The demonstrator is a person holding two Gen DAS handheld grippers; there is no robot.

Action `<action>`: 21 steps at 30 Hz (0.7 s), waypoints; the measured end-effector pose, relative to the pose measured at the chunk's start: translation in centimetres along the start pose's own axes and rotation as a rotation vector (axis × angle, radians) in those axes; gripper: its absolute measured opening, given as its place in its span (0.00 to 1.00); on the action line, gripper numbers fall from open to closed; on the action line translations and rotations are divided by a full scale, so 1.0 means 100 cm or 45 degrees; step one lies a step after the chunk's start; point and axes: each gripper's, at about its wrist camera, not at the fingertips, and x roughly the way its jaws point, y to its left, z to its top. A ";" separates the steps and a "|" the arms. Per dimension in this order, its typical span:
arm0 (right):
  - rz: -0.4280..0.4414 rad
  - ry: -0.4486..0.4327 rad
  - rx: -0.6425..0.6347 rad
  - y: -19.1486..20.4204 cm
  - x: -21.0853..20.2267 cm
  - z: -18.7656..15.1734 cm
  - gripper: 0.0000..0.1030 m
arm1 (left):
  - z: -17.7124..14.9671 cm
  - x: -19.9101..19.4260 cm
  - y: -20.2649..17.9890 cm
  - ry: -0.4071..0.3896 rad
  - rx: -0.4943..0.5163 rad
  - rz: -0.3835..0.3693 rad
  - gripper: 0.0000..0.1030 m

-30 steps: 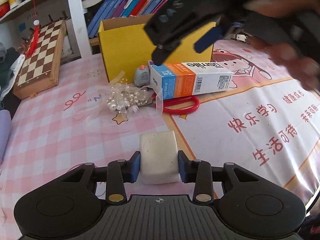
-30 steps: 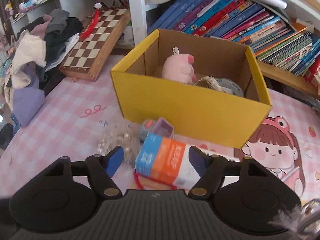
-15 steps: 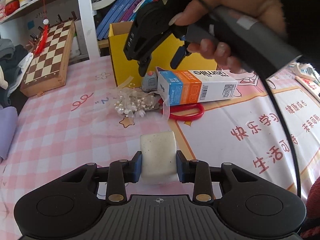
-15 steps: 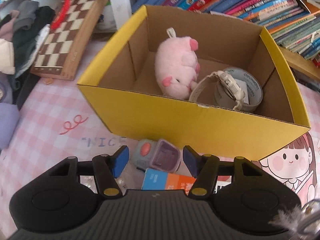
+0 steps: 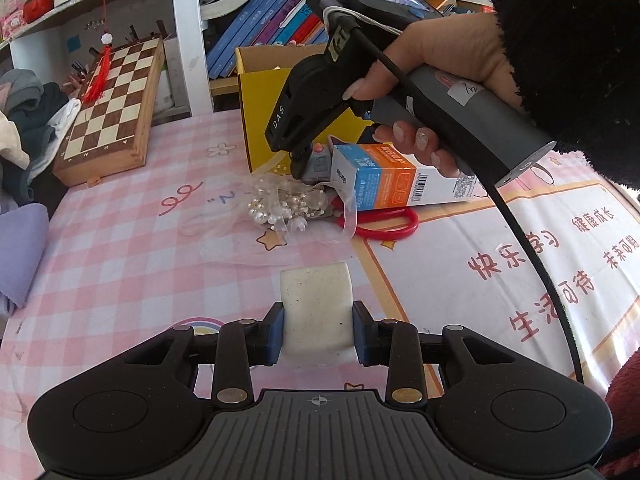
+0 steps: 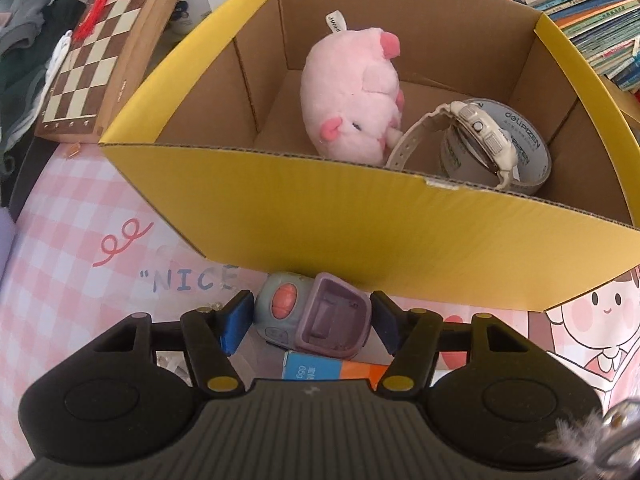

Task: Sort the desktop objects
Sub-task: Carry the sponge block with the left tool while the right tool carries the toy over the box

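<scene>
**Eraser gripped on the left, right jaws astride the small toy**

The left gripper point(image 5: 318, 330) is clamped on a white eraser block point(image 5: 316, 310), its blue pads pressed against both sides, low over the pink checked tablecloth point(image 5: 112, 264).

The right gripper point(image 6: 312, 322), held in a person's hand point(image 5: 436, 80) with a black fleecy sleeve point(image 5: 568, 60), points steeply down just in front of the yellow cardboard box point(image 6: 320, 220). Its jaws are opening slightly, and a small grey-and-lilac toy point(image 6: 316, 322) with an orange button lies between them; the pads stand a little clear of its sides, so it is not gripped. What this toy is exactly is hard to tell, perhaps a pencil sharpener.

Just beside the toy lies a blue, orange and white toothpaste carton point(image 5: 396, 184), resting over red-handled scissors point(image 5: 380, 222). A clear bag of pearl beads point(image 5: 280, 208) sits next to them.

Inside the box are a pink plush pig point(image 6: 356, 96), a roll of tape point(image 6: 500, 156) and a white wristwatch point(image 6: 476, 136) leaning on the roll. A wooden chessboard point(image 5: 116, 104) lies to the left of the box, with books point(image 5: 264, 28) shelved behind.
</scene>
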 end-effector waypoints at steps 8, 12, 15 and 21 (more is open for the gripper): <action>0.069 -0.184 -0.073 -0.001 -0.061 -0.022 0.59 | 0.006 -0.011 0.005 -0.047 0.019 -0.011 0.32; 0.101 -0.253 -0.076 -0.005 -0.098 -0.040 0.59 | 0.010 -0.018 0.006 -0.079 0.036 -0.024 0.32; 0.101 -0.294 -0.084 -0.006 -0.122 -0.052 0.59 | 0.014 -0.024 0.006 -0.107 0.048 -0.039 0.32; 0.076 -0.330 -0.110 -0.007 -0.152 -0.087 0.60 | 0.024 -0.036 0.005 -0.166 0.083 -0.071 0.32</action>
